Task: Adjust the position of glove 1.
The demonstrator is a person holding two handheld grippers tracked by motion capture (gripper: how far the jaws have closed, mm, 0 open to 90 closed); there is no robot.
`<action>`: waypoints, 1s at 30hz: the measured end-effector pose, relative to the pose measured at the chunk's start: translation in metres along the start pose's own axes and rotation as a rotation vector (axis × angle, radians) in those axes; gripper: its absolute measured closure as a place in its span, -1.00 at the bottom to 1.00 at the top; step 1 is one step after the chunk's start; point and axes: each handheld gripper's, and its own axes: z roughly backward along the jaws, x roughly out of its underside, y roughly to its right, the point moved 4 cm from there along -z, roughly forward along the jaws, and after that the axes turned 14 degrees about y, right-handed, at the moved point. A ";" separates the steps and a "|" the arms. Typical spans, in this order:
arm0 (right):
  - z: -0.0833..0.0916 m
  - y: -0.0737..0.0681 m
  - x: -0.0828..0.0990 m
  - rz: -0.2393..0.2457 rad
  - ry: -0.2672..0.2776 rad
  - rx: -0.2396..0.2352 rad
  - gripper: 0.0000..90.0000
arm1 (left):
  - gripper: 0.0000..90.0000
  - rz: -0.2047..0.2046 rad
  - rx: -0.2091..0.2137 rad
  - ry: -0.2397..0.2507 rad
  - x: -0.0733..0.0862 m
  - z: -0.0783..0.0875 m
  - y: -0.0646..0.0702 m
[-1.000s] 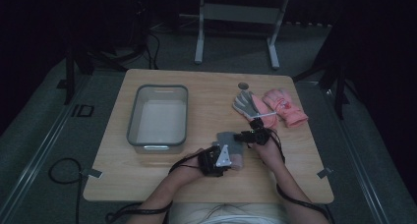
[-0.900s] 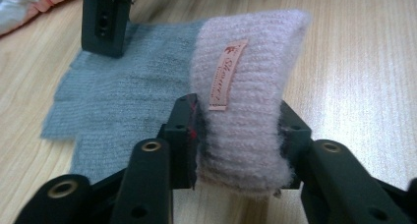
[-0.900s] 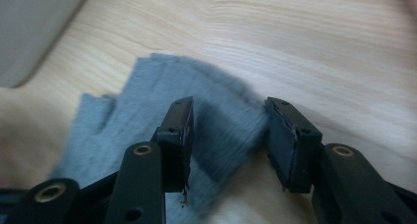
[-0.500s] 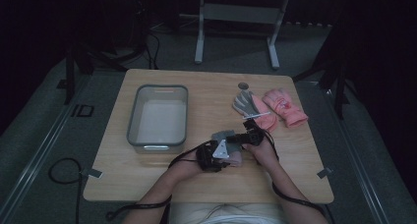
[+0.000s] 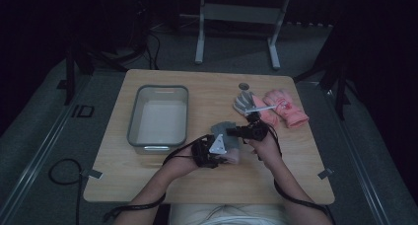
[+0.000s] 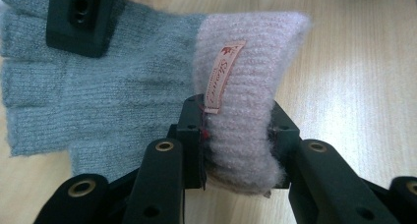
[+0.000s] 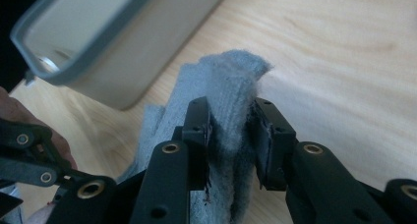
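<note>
On the left half of the desk (image 5: 148, 195) sits a grey-rimmed tray (image 5: 158, 117), its long side running away from the person. Just right of its near end, the left tongs (image 6: 236, 135) are clenched on the pink ribbed cuff (image 6: 246, 111) of a grey knitted glove (image 5: 224, 136); their jaws have just been closing, and the wool is squeezed between the pads. A small pink label (image 6: 223, 74) runs along that cuff. In the left gripper view the glove's grey body spreads flat over the wood to the left, its short finger stubs pointing outward.

Next comes the right tongs (image 7: 231, 135), close beside the left pair and gripping the same glove at its grey end; these jaws have just been closing as well, and a bunched fold of grey knit stands up between the pads. In the right gripper view the tray's corner lies just beyond the fold. The glove hangs stretched between the two pairs near the front middle of the desk.

Farther right and toward the back lie a second grey glove (image 5: 244, 102) and a pair of pink gloves (image 5: 286, 109), side by side and touching. A small dark round mark (image 5: 243, 86) sits just behind them.
</note>
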 end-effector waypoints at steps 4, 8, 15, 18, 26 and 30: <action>0.004 -0.007 -0.014 0.020 0.029 -0.002 0.56 | 0.50 -0.016 0.005 0.001 -0.011 0.016 -0.009; 0.005 -0.014 -0.025 0.024 0.045 -0.013 0.56 | 0.50 -0.019 0.007 0.006 -0.018 0.029 -0.016; 0.001 -0.025 -0.040 0.053 0.056 -0.014 0.56 | 0.50 -0.044 0.002 -0.009 -0.024 0.049 -0.029; -0.003 -0.030 -0.048 0.060 0.057 -0.015 0.56 | 0.50 -0.041 -0.002 -0.013 -0.025 0.057 -0.035; -0.018 -0.047 -0.063 0.091 0.051 -0.022 0.56 | 0.50 -0.047 -0.004 -0.043 -0.020 0.077 -0.047; -0.026 -0.054 -0.069 0.096 0.056 -0.035 0.56 | 0.50 -0.043 -0.018 -0.050 -0.016 0.086 -0.051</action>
